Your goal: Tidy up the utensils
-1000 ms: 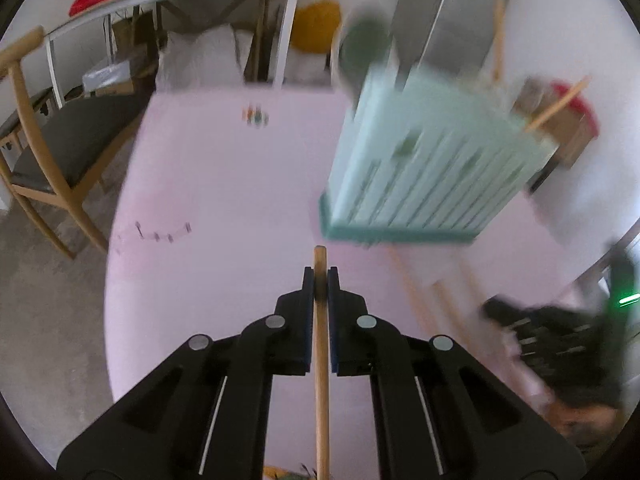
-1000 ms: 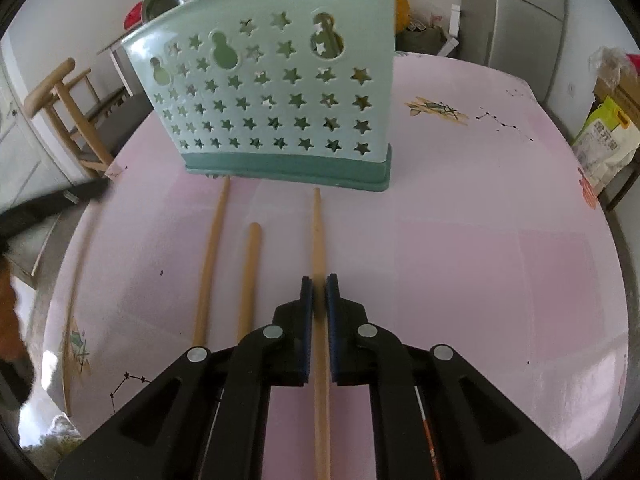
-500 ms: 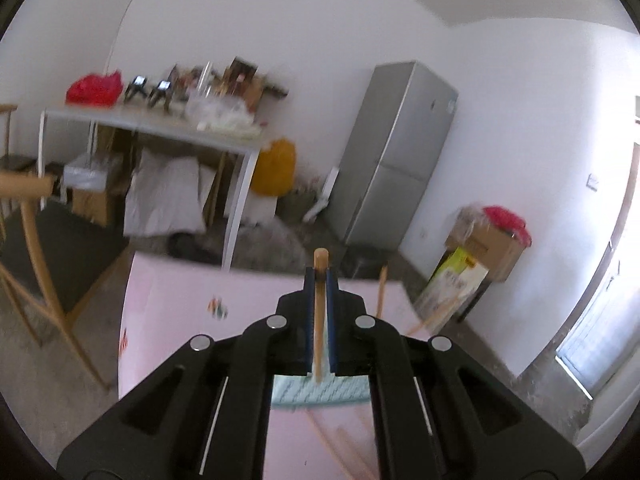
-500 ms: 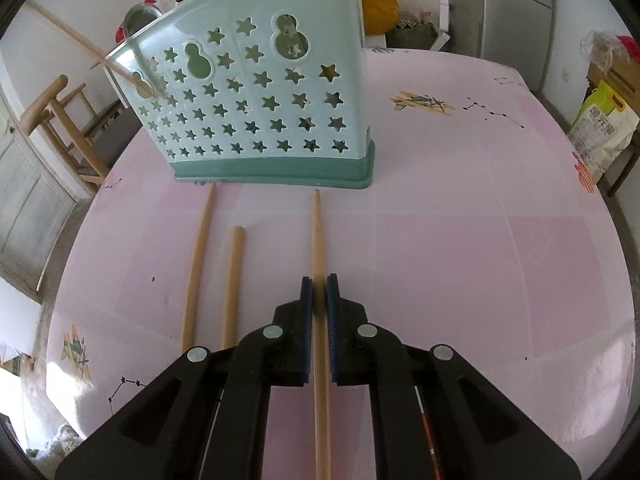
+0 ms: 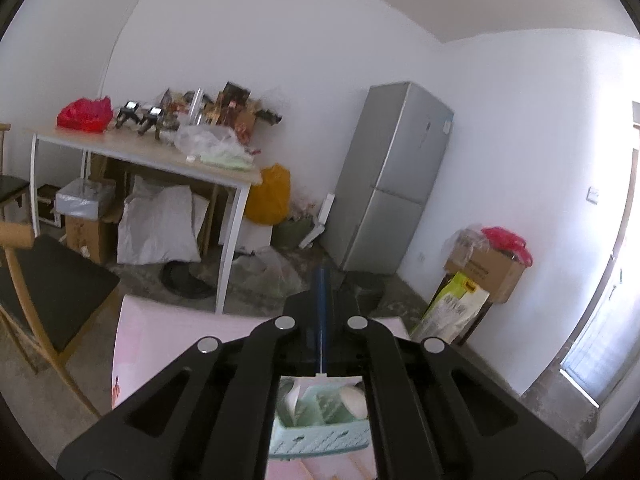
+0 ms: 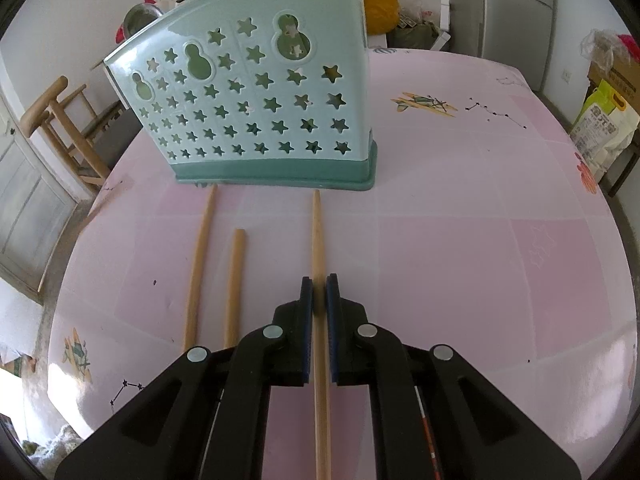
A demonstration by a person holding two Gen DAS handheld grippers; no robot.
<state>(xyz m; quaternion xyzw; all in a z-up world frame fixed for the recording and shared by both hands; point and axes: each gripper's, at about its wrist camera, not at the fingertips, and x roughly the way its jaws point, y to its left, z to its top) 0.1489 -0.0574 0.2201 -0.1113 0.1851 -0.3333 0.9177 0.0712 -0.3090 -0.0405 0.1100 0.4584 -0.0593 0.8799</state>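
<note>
A mint-green utensil holder (image 6: 256,112) with star cut-outs stands on the pink table (image 6: 480,240). Its open top shows below my left gripper in the left wrist view (image 5: 320,436). Three wooden chopsticks lie in front of it: a left one (image 6: 200,264), a short middle one (image 6: 234,284) and a right one (image 6: 318,240). My right gripper (image 6: 319,292) is shut on the right chopstick, low over the table. My left gripper (image 5: 321,280) is shut with nothing between its pads, raised above the holder and pointing at the room.
A wooden chair (image 5: 44,292) stands left of the table. Behind are a white side table (image 5: 152,152) with clutter, a grey fridge (image 5: 388,184) and boxes (image 5: 484,268). A rice bag (image 6: 600,124) stands at the right table edge.
My left gripper rose and tilted up over the holder; the chopstick it held is gone from its pads and the pads have closed together. My right gripper stays shut on its chopstick.
</note>
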